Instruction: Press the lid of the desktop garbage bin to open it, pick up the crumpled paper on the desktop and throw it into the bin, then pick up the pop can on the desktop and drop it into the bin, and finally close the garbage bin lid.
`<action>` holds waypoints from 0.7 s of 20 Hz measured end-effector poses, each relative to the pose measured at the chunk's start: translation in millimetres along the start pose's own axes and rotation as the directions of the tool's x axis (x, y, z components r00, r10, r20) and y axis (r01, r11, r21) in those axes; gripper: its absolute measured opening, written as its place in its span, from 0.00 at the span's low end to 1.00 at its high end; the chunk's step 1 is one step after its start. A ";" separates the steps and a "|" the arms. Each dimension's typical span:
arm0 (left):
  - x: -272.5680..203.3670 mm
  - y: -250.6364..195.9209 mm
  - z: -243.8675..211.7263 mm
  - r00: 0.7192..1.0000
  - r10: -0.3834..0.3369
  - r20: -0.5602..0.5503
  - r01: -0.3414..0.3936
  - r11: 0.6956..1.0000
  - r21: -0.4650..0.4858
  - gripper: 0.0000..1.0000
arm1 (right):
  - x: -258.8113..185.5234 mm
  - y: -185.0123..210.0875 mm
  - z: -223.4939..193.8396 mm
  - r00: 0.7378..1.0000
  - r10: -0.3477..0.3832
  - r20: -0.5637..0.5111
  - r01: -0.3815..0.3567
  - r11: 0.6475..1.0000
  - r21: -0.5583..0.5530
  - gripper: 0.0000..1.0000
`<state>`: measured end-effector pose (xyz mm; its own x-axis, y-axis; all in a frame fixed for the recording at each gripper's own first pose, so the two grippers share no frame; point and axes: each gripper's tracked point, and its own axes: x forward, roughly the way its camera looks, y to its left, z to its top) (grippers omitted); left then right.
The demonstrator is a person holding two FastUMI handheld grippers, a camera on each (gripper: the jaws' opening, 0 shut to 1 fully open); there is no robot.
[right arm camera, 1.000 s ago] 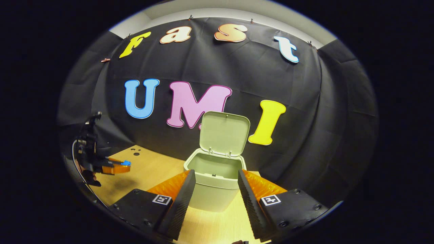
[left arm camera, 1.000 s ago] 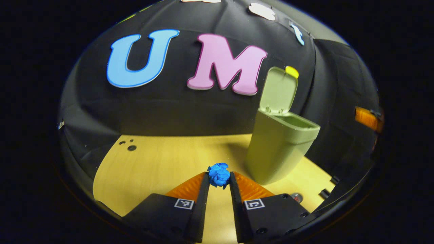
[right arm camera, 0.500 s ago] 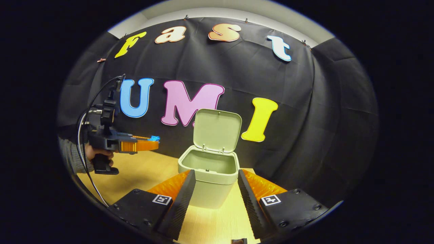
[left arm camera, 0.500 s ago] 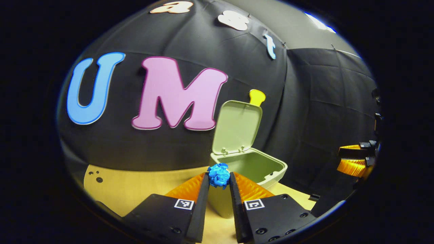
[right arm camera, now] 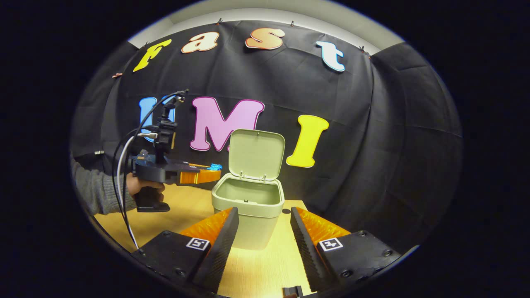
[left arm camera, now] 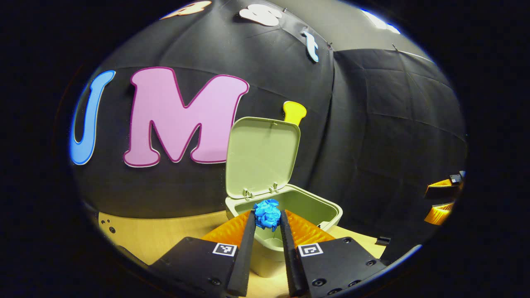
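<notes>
With the lid (left arm camera: 261, 155) up, the left gripper (left arm camera: 267, 219) pinches the blue crumpled paper (left arm camera: 267, 214) at the garbage bin (right arm camera: 247, 207) mouth's 9 o'clock rim, so releasing seems next; the right gripper (right arm camera: 263, 231) waits spread.

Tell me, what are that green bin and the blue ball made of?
The bin looks like matte moulded plastic: smooth walls, a hinged lid. The ball looks like crumpled paper, creased all over. The table shows pale wood grain, maybe laminate.
</notes>
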<state>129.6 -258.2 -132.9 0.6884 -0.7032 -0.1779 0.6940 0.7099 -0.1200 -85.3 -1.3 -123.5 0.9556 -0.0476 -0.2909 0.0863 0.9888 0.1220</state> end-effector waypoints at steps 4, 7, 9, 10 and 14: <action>29.5 -10.9 -16.8 0.999 0.001 -0.051 0.000 1.000 0.022 0.40 | -9.7 -10.8 -3.5 0.999 -0.032 -0.005 0.032 0.999 0.003 0.80; 35.9 -14.8 -24.3 0.997 -0.002 -0.072 0.004 1.000 0.019 0.46 | -15.2 -17.6 -6.1 0.999 -0.051 -0.009 0.051 0.999 -0.002 0.81; 37.0 -13.5 -26.6 0.998 0.005 -0.070 -0.004 1.000 0.010 0.51 | -15.9 -19.0 -8.9 0.999 -0.053 -0.012 0.053 0.999 0.002 0.82; 36.3 -13.6 -24.9 0.998 0.006 -0.062 -0.006 1.000 0.004 0.72 | -16.9 -18.3 -10.1 0.999 -0.052 -0.015 0.052 0.999 0.001 0.82; 14.4 -9.2 -12.4 0.999 0.031 -0.024 -0.031 0.999 0.015 0.97 | -11.9 1.4 -22.2 0.999 0.020 -0.042 -0.020 1.000 0.000 0.92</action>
<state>130.4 -274.3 -146.4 0.7044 -0.6794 -0.2054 0.6755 0.7306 -0.0999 -102.7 3.8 -140.9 0.9445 -0.0221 -0.3276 0.0673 0.9896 0.1273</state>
